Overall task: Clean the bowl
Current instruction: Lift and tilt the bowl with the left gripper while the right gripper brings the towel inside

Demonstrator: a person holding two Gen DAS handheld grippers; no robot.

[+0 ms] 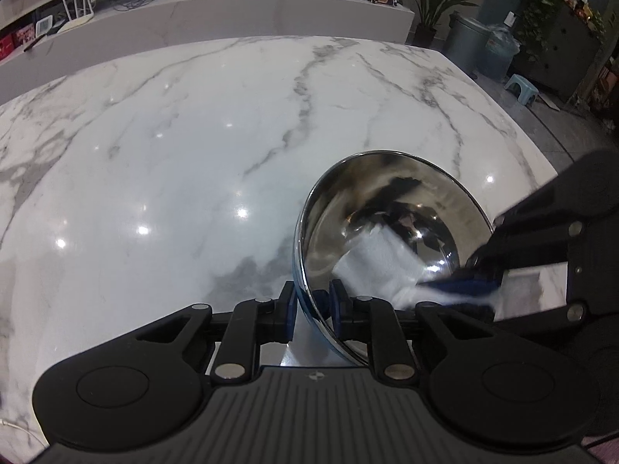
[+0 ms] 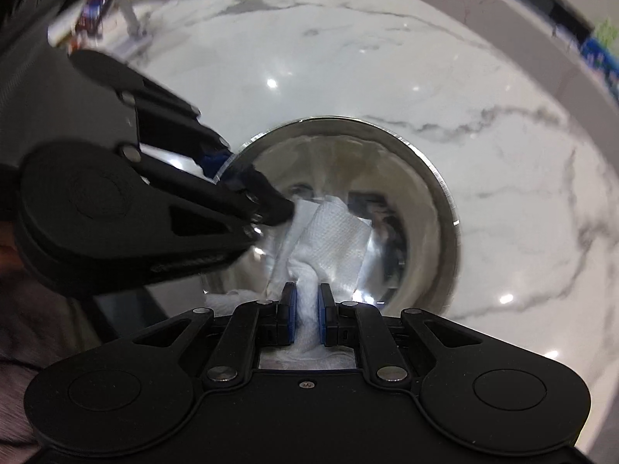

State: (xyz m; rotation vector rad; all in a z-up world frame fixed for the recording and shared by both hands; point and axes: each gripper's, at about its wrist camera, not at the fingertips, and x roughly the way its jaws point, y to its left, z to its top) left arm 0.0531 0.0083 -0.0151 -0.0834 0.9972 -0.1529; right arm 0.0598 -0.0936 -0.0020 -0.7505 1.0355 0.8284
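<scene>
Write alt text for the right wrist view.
The right gripper pinches a white paper towel and presses it inside a shiny steel bowl. The left gripper clamps the bowl's rim from the left, on a white marble table.

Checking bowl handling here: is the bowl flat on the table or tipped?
Tipped. The bowl stands on edge, the left tool clamping its rim, its opening facing the paper towel.
</scene>
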